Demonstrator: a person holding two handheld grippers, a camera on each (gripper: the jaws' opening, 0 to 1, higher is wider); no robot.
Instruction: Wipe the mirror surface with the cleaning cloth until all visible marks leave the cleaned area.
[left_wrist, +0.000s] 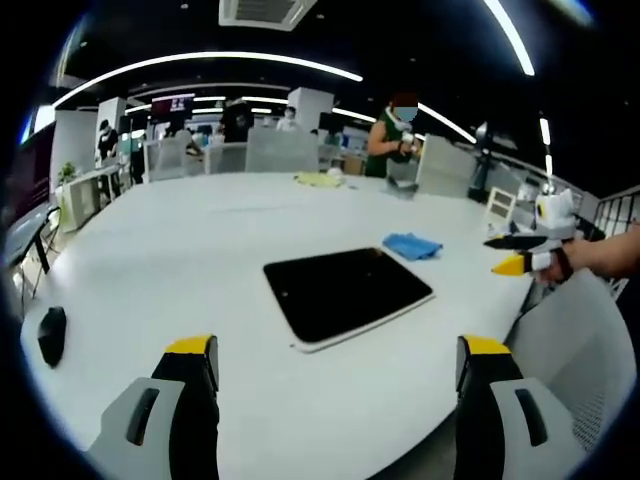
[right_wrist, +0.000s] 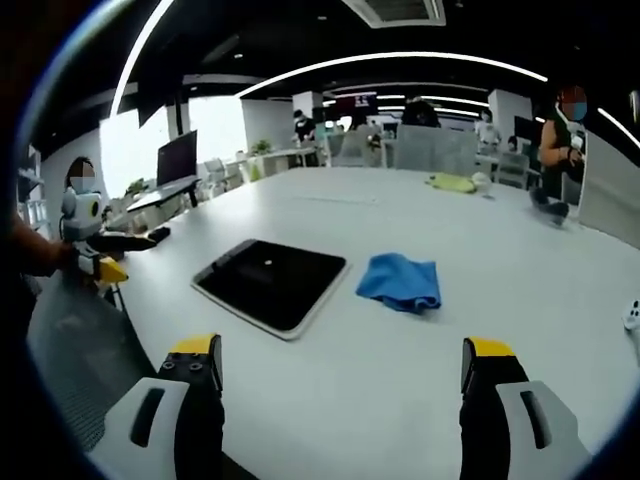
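The mirror (left_wrist: 345, 292) is a dark rounded rectangle with a white rim, lying flat on the white table (left_wrist: 180, 250). A crumpled blue cleaning cloth (left_wrist: 412, 245) lies just beyond its far right corner. My left gripper (left_wrist: 338, 365) is open and empty, near the table's front edge, short of the mirror. My right gripper (left_wrist: 505, 253) hovers off the table's right side, jaws apart. In the right gripper view the mirror (right_wrist: 272, 280) lies left of the cloth (right_wrist: 400, 280). There my right gripper (right_wrist: 340, 360) stands open and empty, and the left gripper (right_wrist: 122, 255) is at the far left.
A black mouse (left_wrist: 52, 333) sits at the table's left edge. A yellow cloth (right_wrist: 452, 182) lies at the far end of the table (right_wrist: 400, 400). Grey mesh chair backs (left_wrist: 570, 340) (right_wrist: 70, 350) stand close by. A person (left_wrist: 392, 140) stands beyond the table.
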